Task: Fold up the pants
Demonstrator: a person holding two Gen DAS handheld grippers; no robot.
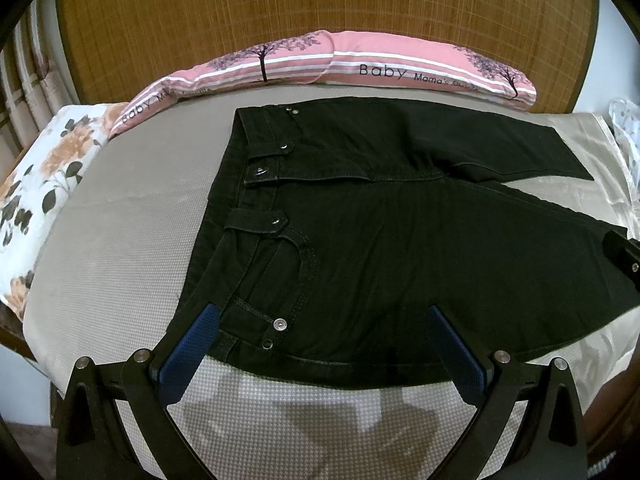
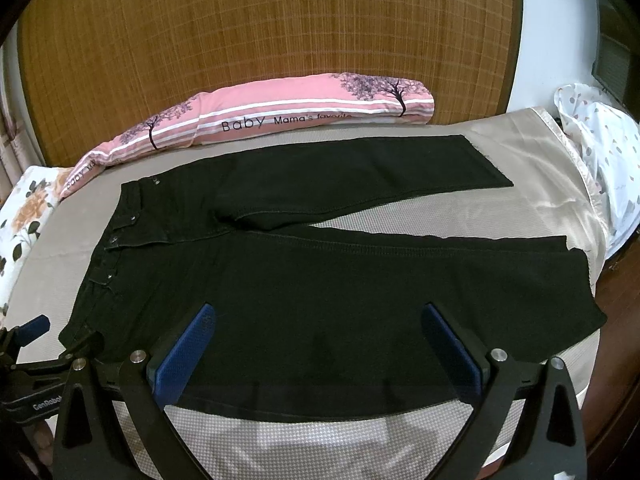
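Observation:
Black pants [image 1: 380, 232] lie flat on the bed, waistband to the left, both legs spread apart to the right. My left gripper [image 1: 322, 320] is open and empty, its blue pads hovering over the near waistband corner and hip. In the right wrist view the pants [image 2: 320, 280] stretch across the bed. My right gripper [image 2: 318, 316] is open and empty over the near leg's thigh. The left gripper [image 2: 28, 340] shows at the left edge of the right wrist view, and part of the right gripper [image 1: 624, 252] shows at the right edge of the left wrist view.
A beige checked bed cover [image 1: 120, 240] lies under the pants. A pink pillow [image 1: 360, 64] lies along the back, against a bamboo mat headboard [image 2: 260, 40]. A floral pillow [image 1: 40, 184] is at left, and white patterned cloth [image 2: 600, 148] at right. The bed's near edge is just below the grippers.

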